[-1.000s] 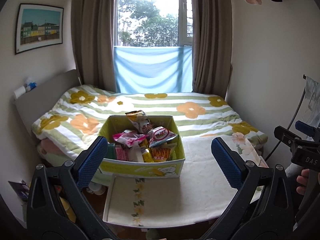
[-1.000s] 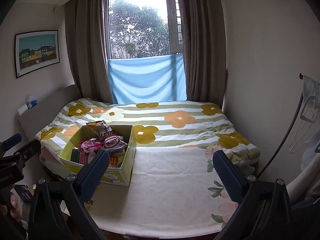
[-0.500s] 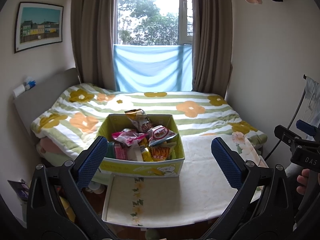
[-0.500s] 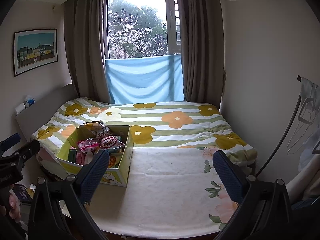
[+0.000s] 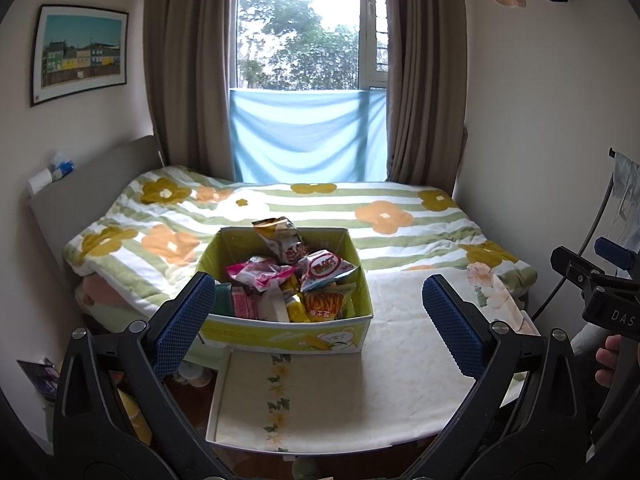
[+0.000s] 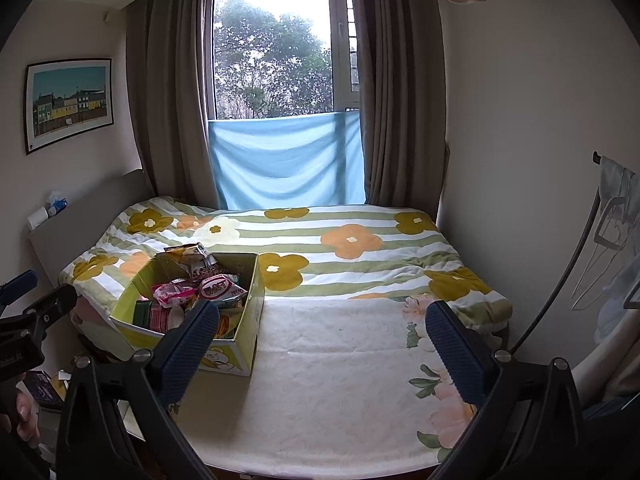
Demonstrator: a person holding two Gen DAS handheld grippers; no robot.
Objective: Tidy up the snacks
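A yellow-green cardboard box (image 5: pixel 288 334) (image 6: pixel 248 320) full of snack packets stands on the bed's near left part. Among them are a pink packet (image 5: pixel 260 274), a red-and-white packet (image 5: pixel 326 266) (image 6: pixel 220 289) and a brown packet (image 5: pixel 278 234) sticking up at the back. My left gripper (image 5: pixel 316 322) is open, held in front of the box with nothing between its blue pads. My right gripper (image 6: pixel 320 340) is open too, over the white sheet to the right of the box, and also shows at the right edge of the left wrist view (image 5: pixel 600 280).
The bed has a flowered, striped quilt (image 6: pixel 340 248) at the back and a white sheet (image 6: pixel 332 380) in front. A cream tray or lid (image 5: pixel 288 400) lies just before the box. Walls close in on both sides; a headboard (image 5: pixel 92 184) is at the left. A hand (image 5: pixel 608 364) holds the right gripper.
Both views have crept slightly forward and down toward the bed; the box sits a little larger and lower. Both grippers stay open and empty.
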